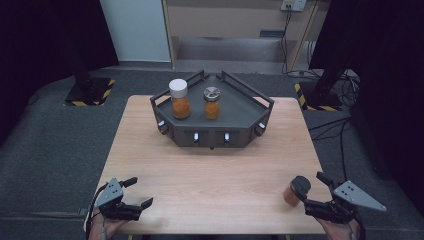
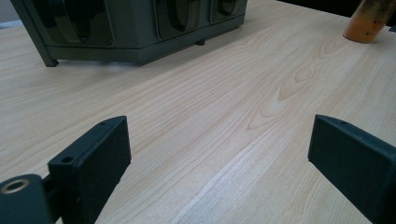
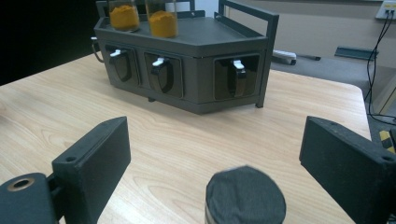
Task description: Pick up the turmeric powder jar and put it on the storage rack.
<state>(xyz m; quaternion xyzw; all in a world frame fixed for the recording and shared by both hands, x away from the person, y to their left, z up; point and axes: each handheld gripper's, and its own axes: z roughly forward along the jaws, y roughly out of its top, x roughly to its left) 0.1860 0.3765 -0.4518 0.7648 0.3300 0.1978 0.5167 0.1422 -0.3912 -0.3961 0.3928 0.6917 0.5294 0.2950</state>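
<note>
A dark grey angular rack [image 1: 215,131] is seen at the upper middle of the wooden tabletop [image 1: 210,175]. Two jars of orange powder are carried on its top: a white-lidded jar [image 1: 179,99] at the left, a metal-lidded jar [image 1: 212,103] just beside it. Yellow-black striped stand bases [image 1: 90,91] are seen on the floor beyond.

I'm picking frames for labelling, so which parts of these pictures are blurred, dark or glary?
High view: dim, black at both upper corners, the black-lidded jar smeared. Left gripper view: sharp wood grain, soft sheen on the table. Right gripper view: that jar's lid is soft-edged, the rack clear.
</note>
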